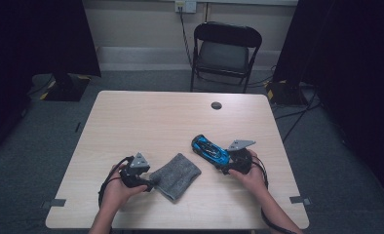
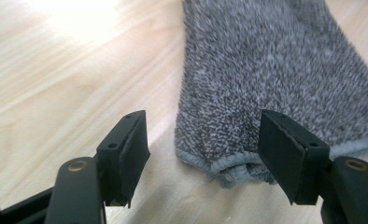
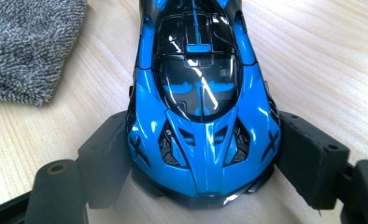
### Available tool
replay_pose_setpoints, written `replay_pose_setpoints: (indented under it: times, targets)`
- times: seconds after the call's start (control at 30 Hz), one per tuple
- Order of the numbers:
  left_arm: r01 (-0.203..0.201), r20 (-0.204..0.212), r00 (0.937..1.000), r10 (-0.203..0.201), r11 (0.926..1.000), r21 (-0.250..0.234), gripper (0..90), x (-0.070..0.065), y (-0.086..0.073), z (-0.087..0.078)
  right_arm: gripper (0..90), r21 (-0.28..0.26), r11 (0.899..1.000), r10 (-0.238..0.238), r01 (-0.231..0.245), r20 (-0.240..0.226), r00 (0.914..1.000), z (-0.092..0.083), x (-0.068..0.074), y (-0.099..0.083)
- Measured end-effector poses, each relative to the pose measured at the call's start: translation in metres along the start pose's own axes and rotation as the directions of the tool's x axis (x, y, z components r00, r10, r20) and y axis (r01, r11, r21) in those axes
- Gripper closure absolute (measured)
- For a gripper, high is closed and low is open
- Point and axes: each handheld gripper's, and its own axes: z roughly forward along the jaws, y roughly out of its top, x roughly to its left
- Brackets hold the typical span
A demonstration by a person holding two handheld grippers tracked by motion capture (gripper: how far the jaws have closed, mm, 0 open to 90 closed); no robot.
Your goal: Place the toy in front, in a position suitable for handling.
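We see the left gripper [image 2: 203, 154] open at the grey cloth [image 2: 266, 70] hem (bare table [image 1: 156, 117] beyond); right gripper [image 3: 203, 154] clamps the blue toy car [image 3: 201, 116]

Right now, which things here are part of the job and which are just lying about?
In the job:
- blue toy car, clamped in the right tool
- grey cloth, at the open left tool

Lying about:
- folding chair
- black table grommet

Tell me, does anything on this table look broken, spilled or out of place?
Nothing stands out. The blue toy car looks intact, clamped at one end by the right gripper. The grey cloth lies folded flat on the table, its hem between the left gripper's open jaws.
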Motion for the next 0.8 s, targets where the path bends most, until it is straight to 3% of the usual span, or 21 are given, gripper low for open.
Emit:
replay_pose_setpoints:
  times: [0.17, 0.3, 0.43, 0.53, 0.63, 0.8]
  targets:
    - [-0.002, 0.045, 0.999, 0.008, 0.9926, -0.122, 31.9, -0.019, 0.016, -0.01, 23.6, 0.0, 1.0, 0.0, 0.0, 0.0, 1.0, 0.0, 0.0, 0.0]
    - [-0.009, 0.085, 0.9961, 0.021, 0.9901, -0.14, 31.9, -0.038, 0.022, -0.001, 23.7, 0.0, 1.0, 0.0, 0.0, 0.0, 1.0, 0.0, 0.0, 0.0]
    - [-0.025, 0.123, 0.9917, 0.038, 0.9936, -0.11, 31.6, -0.047, 0.018, 0.014, 23.6, 0.001, 1.0, 0.001, -0.001, 0.0, 1.0, 0.0, 0.0, 0.0]
    - [-0.031, 0.112, 0.9929, 0.04, 0.9956, -0.088, 31.3, -0.052, 0.014, 0.022, 23.6, 0.001, 1.0, 0.001, -0.001, -0.001, 1.0, 0.0, 0.0, 0.0]
    - [-0.051, 0.072, 0.9958, 0.056, 0.9961, -0.072, 30.6, -0.052, 0.011, 0.027, 23.6, 0.0, 1.0, 0.0, 0.0, 0.0, 1.0, 0.0, 0.0, 0.0]
    - [-0.056, 0.018, 0.9982, 0.058, 0.9934, -0.1, 27.4, -0.05, 0.012, 0.028, 23.7, 0.0, 1.0, 0.0, 0.0, 0.0, 1.0, 0.0, 0.0, 0.0]
